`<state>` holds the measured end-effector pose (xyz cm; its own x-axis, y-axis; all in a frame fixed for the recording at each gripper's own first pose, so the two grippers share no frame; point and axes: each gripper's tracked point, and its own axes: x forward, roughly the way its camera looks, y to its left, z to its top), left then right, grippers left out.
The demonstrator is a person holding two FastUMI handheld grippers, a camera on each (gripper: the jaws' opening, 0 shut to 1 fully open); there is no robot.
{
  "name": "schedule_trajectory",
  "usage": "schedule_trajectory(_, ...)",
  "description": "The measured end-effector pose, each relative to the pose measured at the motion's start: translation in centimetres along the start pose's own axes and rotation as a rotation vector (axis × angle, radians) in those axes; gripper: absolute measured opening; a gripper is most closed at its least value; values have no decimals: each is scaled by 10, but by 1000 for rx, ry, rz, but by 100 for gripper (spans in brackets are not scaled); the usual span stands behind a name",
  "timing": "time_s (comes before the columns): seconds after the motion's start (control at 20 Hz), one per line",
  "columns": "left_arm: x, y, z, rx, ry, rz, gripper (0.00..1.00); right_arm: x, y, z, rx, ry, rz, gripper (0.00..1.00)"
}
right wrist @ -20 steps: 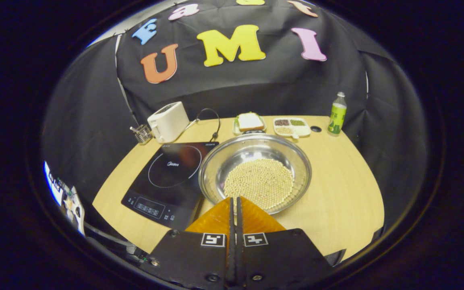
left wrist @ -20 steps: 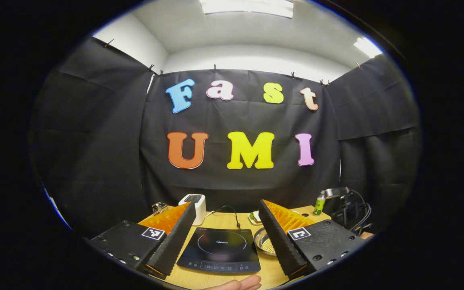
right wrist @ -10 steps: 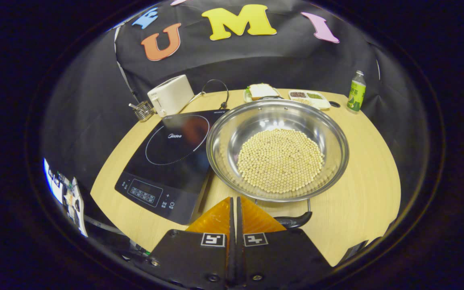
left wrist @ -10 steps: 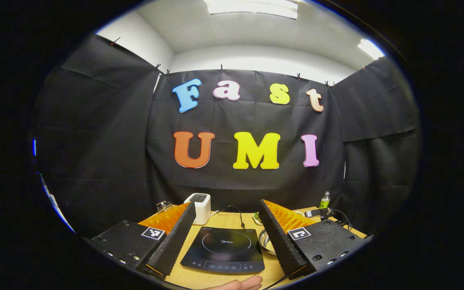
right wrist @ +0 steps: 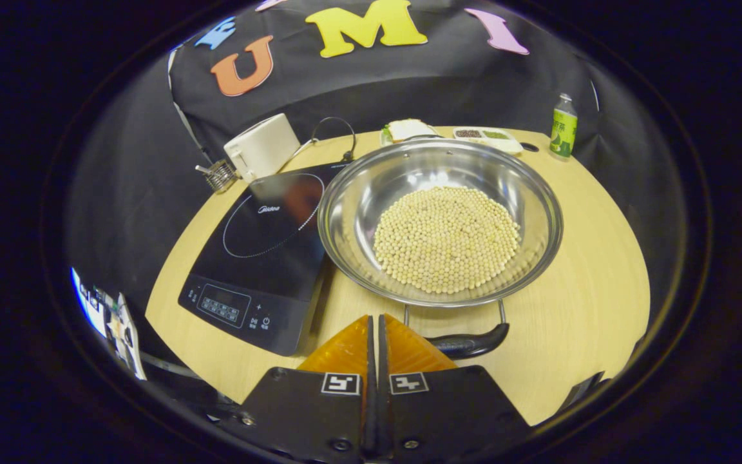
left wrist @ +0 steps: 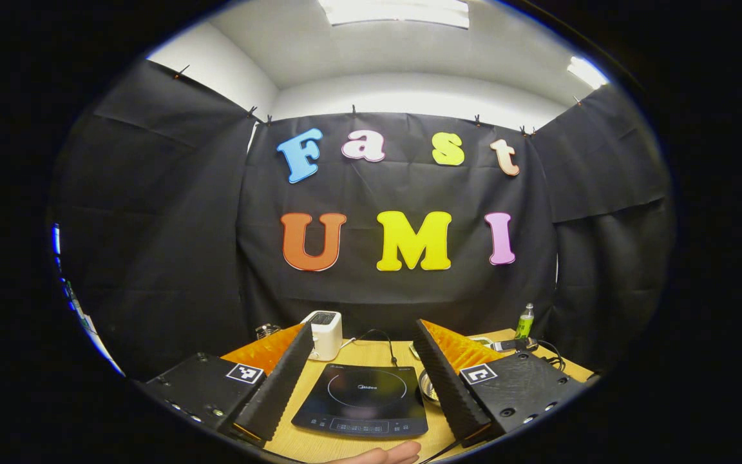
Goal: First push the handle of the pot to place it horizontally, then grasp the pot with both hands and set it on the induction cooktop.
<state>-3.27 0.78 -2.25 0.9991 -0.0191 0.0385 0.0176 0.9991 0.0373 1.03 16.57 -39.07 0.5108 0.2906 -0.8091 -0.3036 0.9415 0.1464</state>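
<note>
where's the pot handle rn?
In the right gripper view, the pot handle sits at the near rim of the pot, low and just right of the right gripper, on the table.

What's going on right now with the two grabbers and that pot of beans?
Left gripper open, held above the cooktop. Right gripper shut, empty, just short of the pot handle. Pot on the table beside the cooktop; nothing between them.

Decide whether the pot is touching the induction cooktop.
Cannot tell. In the right gripper view the pot overlaps the edge of the induction cooktop; its rim hides any gap or contact there.
</note>
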Motion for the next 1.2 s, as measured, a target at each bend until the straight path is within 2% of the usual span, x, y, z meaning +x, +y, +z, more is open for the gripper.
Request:
schedule_trajectory(0.3, -2, -5, 0, 8, 0, -19, 95, -2, -12, -3, -3, -3, -17, 0)
schedule_trajectory(0.4, -2, -4, 0, 6, -1, -18, 95, -2, -22, -4, 0, -1, -30, 4)
schedule_trajectory(0.5, 0, -4, -1, -1, -1, -21, 95, -3, -31, -5, 11, -4, -38, 0)
schedule_trajectory(0.7, 1, -5, -5, -13, 9, -23, 95, -5, -51, -2, 21, -22, -61, 0)
schedule_trajectory(0.8, 1, -7, -8, -13, 15, -27, 95, -6, -63, 0, 20, -33, -80, 4)
schedule_trajectory(0.9, 2, -8, -10, -11, 18, -29, 95, -7, -72, 2, 12, -45, -96, 4)
schedule_trajectory(0.95, 3, -11, -11, -9, 20, -33, 95, -7, -79, 4, 4, -53, -111, 0)
schedule_trajectory(1.05, 3, -13, -12, -6, 23, -40, 95, -7, -93, 7, -9, -64, -139, 4)
schedule_trajectory(1.2, 5, -15, -15, 5, 30, -44, 95, -10, -108, 9, -4, -61, -142, 4)
